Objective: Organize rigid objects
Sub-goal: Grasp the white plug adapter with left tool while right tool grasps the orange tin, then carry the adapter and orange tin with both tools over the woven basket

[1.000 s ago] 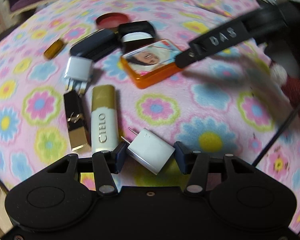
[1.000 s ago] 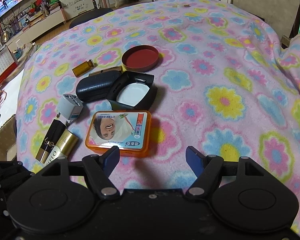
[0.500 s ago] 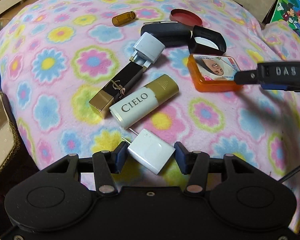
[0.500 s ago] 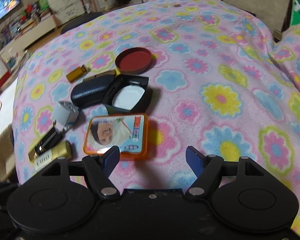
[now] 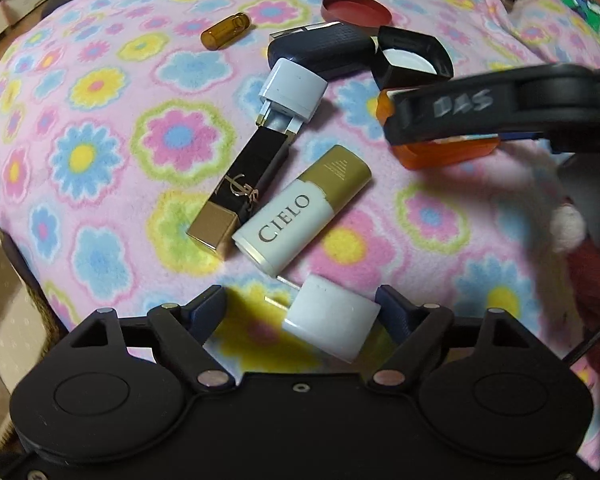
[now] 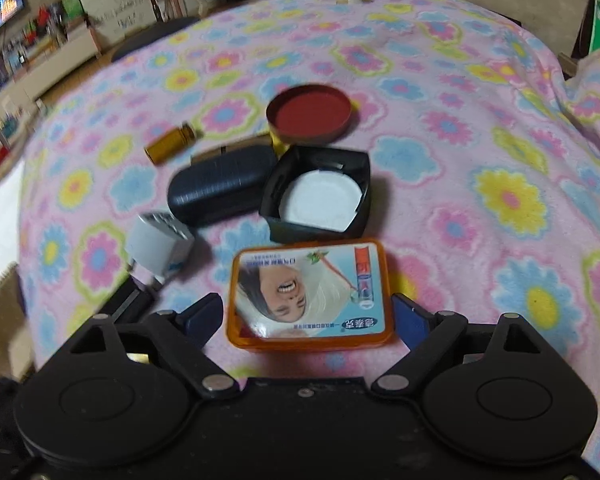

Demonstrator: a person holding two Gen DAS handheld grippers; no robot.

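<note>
On the left wrist view, the left gripper has just been opening its jaws, and the white plug adapter lies on the flowered blanket between them. It sits right against the right finger, with a clear gap to the left one, so nothing's pinching it. Its prongs point far-left toward the CIELO tube, which lies just beyond, side by side with the black and gold lipstick.

The right gripper has also just been spreading its jaws. The orange tin lies flat between the fingertips, near edge in line with them, a sliver of blanket showing on each side, so it isn't gripped. Just past it sits the black square case.
</note>
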